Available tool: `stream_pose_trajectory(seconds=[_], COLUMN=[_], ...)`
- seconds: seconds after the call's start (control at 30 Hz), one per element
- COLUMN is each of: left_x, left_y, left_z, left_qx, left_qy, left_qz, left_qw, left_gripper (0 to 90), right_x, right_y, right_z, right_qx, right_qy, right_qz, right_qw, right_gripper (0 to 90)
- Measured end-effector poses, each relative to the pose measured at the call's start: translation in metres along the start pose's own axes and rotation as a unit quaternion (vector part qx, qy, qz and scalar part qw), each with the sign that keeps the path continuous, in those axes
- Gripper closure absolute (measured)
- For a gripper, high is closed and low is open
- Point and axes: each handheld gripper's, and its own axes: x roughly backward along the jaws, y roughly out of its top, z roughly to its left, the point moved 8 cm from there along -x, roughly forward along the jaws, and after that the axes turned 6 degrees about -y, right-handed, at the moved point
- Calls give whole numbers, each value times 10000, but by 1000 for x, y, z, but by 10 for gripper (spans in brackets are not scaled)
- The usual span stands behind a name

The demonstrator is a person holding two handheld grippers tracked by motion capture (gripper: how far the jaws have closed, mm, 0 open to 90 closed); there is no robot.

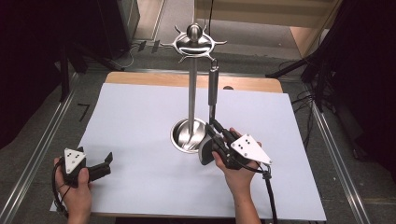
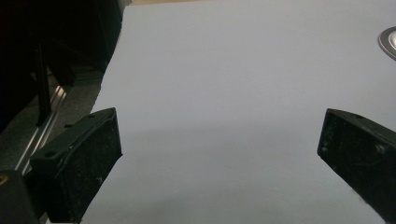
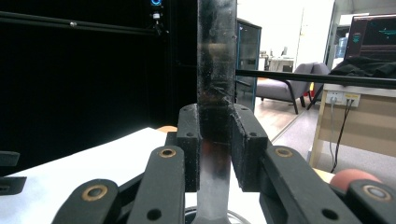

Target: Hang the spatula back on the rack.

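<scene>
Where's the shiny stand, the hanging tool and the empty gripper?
Stand [image 1: 192,93], high view, on its upright pole.
Hanging tool [image 1: 213,86], high view, on its metal handle below the hook.
Left gripper [image 1: 106,163], high view, between its open jaws.

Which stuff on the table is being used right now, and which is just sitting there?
Being used:
- right tongs, shut on the hanging utensil
- utensil stand, whose top hook holds that utensil

Just there:
- left tongs, open with nothing between them
- white sheet over the table
- cables on the floor behind
</scene>
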Motion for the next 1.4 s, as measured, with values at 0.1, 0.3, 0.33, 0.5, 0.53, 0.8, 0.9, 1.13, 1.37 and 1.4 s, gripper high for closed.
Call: stream_pose_trajectory(seconds=[0.1, 0.3, 0.33, 0.5, 0.53, 0.8, 0.9, 1.13, 1.37, 1.4], left_x=[0, 0, 0, 0, 0, 0, 0, 0, 0, 0], left_y=[0, 0, 0, 0, 0, 0, 0, 0, 0, 0], left_z=[0, 0, 0, 0, 0, 0, 0, 0, 0, 0], left_qx=[1, 2, 3, 1, 6, 0, 3, 11, 11, 11], left_qy=[1, 0, -1, -3, -7, -6, -3, -9, -11, -9], left_qz=[-1, 0, 0, -1, -5, 1, -2, -3, 6, 7], left_qw=[10000, 10000, 10000, 10000, 10000, 10000, 10000, 10000, 10000, 10000], left_gripper=[2, 2, 2, 2, 2, 2, 2, 2, 2, 2], right_x=[0, -2, -2, -2, -2, -3, -3, -5, -6, -6], right_y=[-1, -3, -3, -5, -5, -6, -7, -8, -7, -7], right_z=[-1, -3, -3, -1, -1, -4, -4, -5, -8, -8], right_qx=[-11, -13, -4, -1, -7, 44, 28, 82, 23, 18], right_qy=[-22, -42, -35, -28, -30, -77, -79, -135, -222, -219], right_qz=[24, 68, 60, 67, 75, 46, 48, 23, 77, 92], right_qw=[10000, 10000, 10000, 10000, 10000, 10000, 10000, 9999, 9997, 9997], right_gripper=[767, 767, 767, 767, 767, 767, 767, 765, 758, 757])
